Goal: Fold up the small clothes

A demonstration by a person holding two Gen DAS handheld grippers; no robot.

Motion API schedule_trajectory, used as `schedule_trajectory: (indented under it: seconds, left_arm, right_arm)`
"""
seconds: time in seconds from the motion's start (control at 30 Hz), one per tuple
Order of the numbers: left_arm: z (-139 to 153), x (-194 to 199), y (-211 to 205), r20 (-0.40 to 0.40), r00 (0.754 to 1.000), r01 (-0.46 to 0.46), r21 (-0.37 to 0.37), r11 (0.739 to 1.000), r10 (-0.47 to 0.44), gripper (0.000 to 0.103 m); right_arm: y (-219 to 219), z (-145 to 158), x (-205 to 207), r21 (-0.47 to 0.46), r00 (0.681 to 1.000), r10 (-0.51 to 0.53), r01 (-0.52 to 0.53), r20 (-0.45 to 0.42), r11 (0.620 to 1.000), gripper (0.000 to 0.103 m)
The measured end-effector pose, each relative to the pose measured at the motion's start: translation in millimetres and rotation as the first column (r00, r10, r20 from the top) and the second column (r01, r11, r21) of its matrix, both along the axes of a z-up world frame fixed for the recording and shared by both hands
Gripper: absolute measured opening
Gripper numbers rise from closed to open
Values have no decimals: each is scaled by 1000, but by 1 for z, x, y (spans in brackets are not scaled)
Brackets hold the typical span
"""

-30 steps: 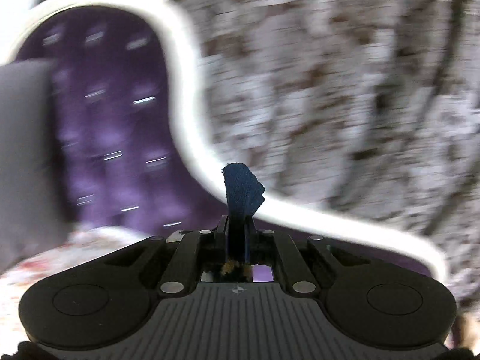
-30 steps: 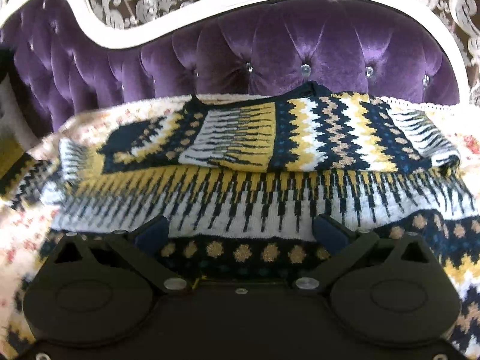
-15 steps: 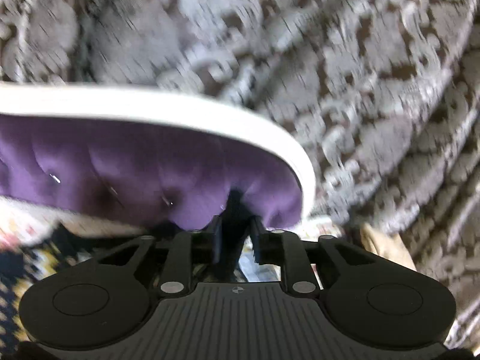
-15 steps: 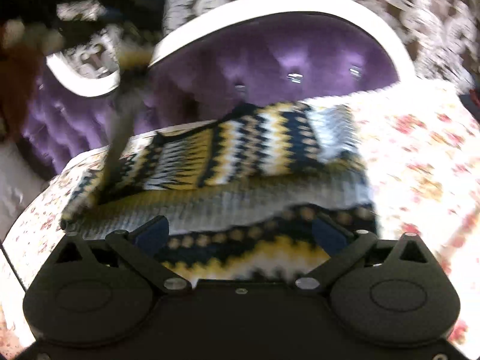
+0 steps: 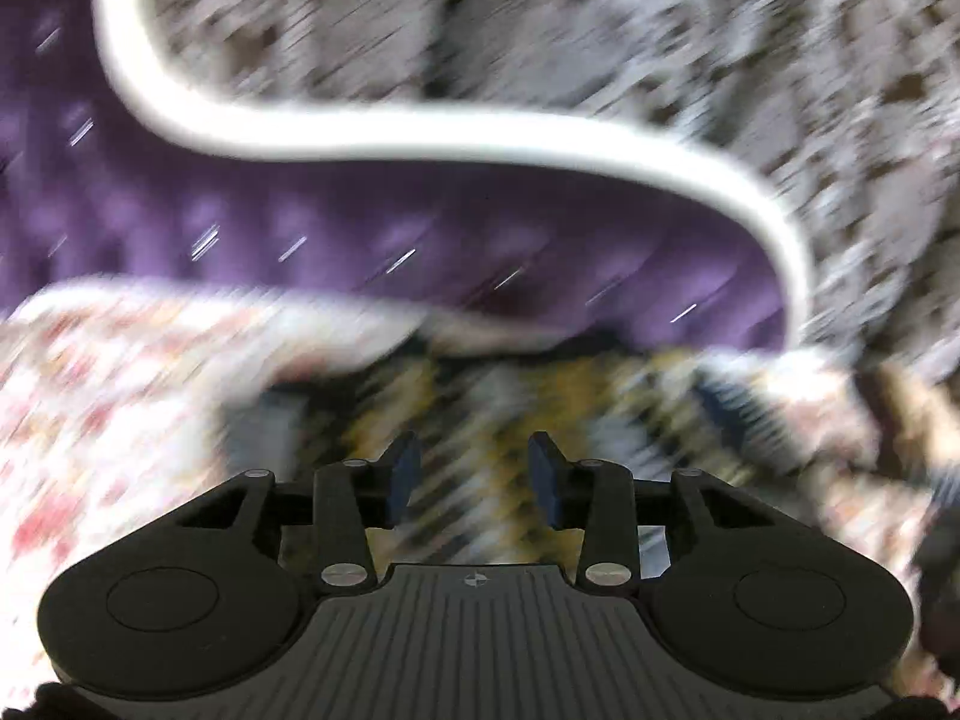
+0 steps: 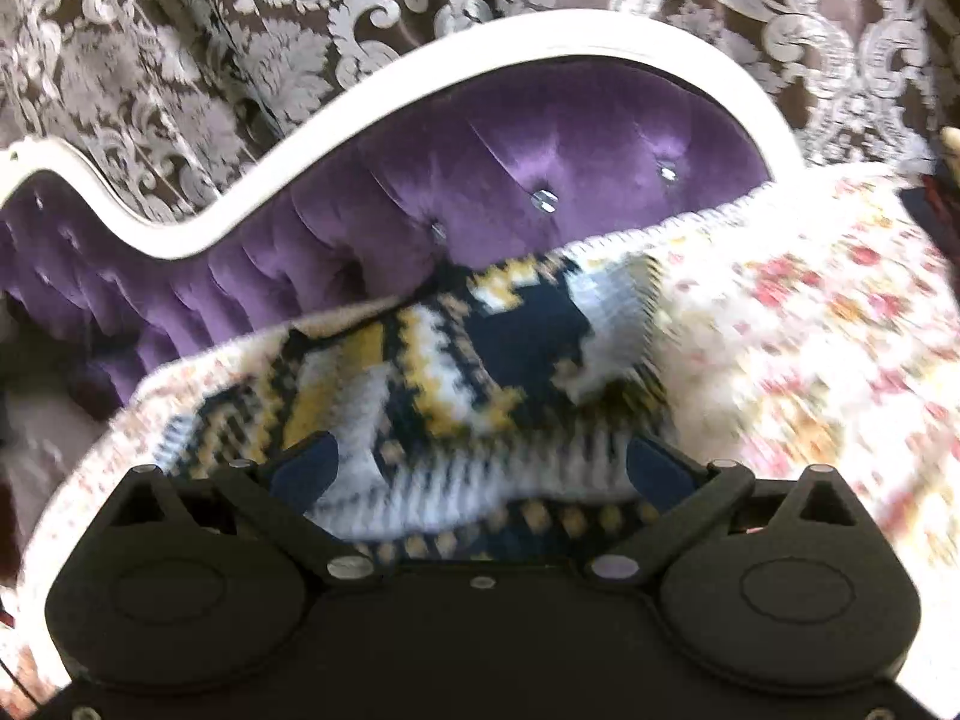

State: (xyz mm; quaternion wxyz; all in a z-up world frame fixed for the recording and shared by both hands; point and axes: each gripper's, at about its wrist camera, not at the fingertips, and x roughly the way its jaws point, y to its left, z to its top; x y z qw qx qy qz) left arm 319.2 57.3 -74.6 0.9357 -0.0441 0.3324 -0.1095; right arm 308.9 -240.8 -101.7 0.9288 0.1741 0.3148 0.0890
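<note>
A navy, yellow and white patterned knit sweater [image 6: 480, 360] lies folded on a floral bedspread [image 6: 810, 324], close to the purple headboard. My right gripper [image 6: 480, 468] is open and empty, its blue pads wide apart just above the sweater's near edge. In the left wrist view the sweater [image 5: 540, 396] is blurred by motion. My left gripper [image 5: 474, 474] is open with nothing between its pads, low over the sweater.
A tufted purple headboard [image 6: 540, 156] with a curved white frame [image 6: 480, 54] stands behind the bed. Grey-and-brown damask wallpaper [image 6: 240, 30] is beyond it. The floral bedspread [image 5: 108, 408] spreads to the left of the sweater in the left wrist view.
My left gripper was shut and raised toward the wall; it has opened and dropped toward the sweater. The right view has swung, and the sweater now looks more compactly folded.
</note>
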Motion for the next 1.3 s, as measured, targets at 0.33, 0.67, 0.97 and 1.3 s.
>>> schedule_trajectory:
  seconds: [0.33,0.67,0.97,1.3]
  left_arm:
    - [-57,1,38,-73,995,-66,38,997,68,39]
    - [-57,-5,48,-81,995,-65,-29,997,63,43]
    - [-47,-6,49,-22,996,-84,-15,996,84,43]
    - [-64,-8,61,-76,993,-87,-12,996,86,50]
  right_arm:
    - [7,-21,92,-175,999,-5,-3,-47,984,76]
    - [26,-40,117,-243,996,-25,3,-88,970,25]
    - [8,-7,98,-247,991,-129,130,19,960,17]
    - [-14,-29,87,-203,987,-152,139,-52,969,73]
